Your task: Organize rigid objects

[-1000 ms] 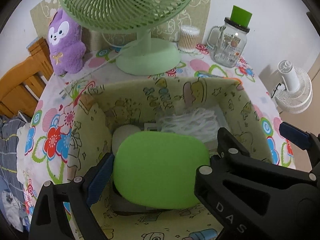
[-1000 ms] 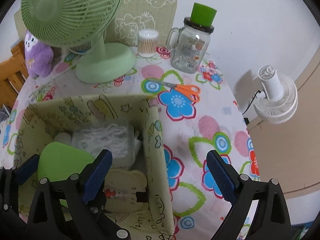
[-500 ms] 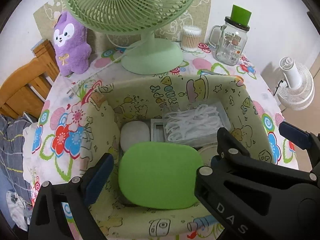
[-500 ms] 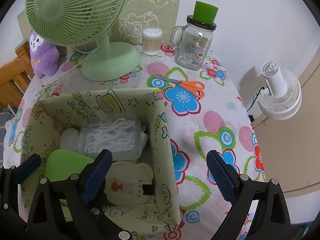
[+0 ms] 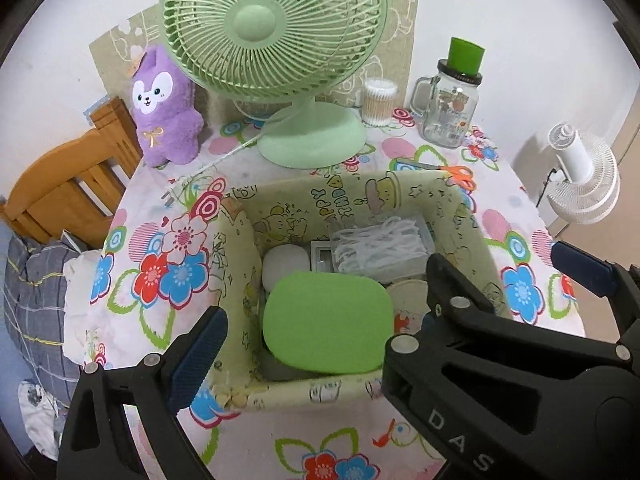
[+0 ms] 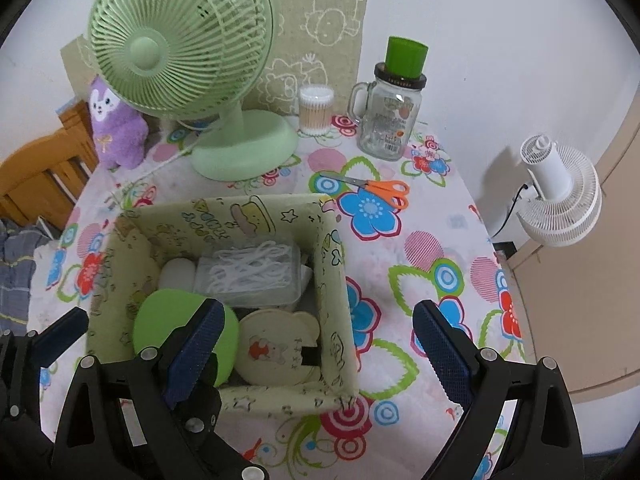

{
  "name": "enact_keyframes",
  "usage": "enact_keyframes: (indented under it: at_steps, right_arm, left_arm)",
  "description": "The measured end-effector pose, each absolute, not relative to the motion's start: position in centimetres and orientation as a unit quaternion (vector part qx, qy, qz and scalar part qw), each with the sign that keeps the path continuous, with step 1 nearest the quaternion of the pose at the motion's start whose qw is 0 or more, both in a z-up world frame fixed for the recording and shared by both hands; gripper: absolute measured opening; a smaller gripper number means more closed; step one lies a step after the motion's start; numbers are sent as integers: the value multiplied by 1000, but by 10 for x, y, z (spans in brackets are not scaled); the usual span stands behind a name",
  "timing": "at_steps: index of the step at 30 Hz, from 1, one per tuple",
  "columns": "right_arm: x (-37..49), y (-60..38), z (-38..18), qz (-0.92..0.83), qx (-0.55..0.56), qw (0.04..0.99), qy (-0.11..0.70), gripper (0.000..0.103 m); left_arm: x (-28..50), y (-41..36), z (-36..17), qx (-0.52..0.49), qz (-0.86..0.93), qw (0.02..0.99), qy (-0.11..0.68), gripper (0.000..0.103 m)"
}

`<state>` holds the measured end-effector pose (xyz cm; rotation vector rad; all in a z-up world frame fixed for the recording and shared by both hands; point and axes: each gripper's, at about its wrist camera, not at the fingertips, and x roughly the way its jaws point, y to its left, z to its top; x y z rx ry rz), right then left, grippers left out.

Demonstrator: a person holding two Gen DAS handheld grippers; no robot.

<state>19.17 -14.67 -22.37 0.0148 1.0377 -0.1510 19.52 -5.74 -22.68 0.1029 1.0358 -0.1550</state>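
Note:
A cartoon-print fabric box (image 5: 234,280) (image 6: 336,300) stands on the flowered table. Inside lie a green rounded lid (image 5: 326,324) (image 6: 160,320), a white round piece (image 5: 285,264), a clear case of white cords (image 5: 380,248) (image 6: 252,272) and a round bear-print tin (image 6: 272,348). My left gripper (image 5: 320,344) hovers open above the box's near side, its right finger hidden behind the right gripper (image 5: 508,272). My right gripper (image 6: 316,344) is open and empty, straddling the box's right wall. Orange scissors (image 6: 376,188) lie behind the box.
A green desk fan (image 5: 276,32), a purple plush (image 5: 164,108), a cotton-swab tub (image 5: 378,102) and a glass jar with a green cup (image 5: 450,116) line the back. A wooden chair (image 5: 60,184) is left of the table, a white fan (image 5: 580,184) right.
Both grippers have drawn back and up from the box, which now looks smaller and shows whole. The green lid stays inside, no longer against the left finger.

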Motion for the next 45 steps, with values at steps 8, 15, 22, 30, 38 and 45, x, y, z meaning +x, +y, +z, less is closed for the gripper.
enact_keyframes:
  at_steps: [8, 15, 22, 30, 38, 45]
  right_arm:
    - [174, -142, -206, -58, 9, 874, 483, 97]
    - [156, -135, -183, -50, 1, 882, 468, 97]
    - [142, -133, -159, -46, 3, 892, 450, 97]
    - [121, -136, -125, -51, 10, 908, 415, 97]
    - [100, -146, -91, -62, 10, 922, 382, 97]
    - [82, -156, -67, -67, 20, 929, 363, 97]
  left_arm:
    - [174, -52, -208, 50, -71, 873, 480, 99]
    - [156, -45, -190, 45, -69, 880, 468, 99]
    - [140, -32, -166, 43, -55, 890, 451, 99]
    - [125, -20, -141, 48, -45, 901, 429, 99]
    - [112, -11, -111, 43, -38, 916, 397, 99]
    - [98, 1, -87, 33, -25, 925, 377, 99]
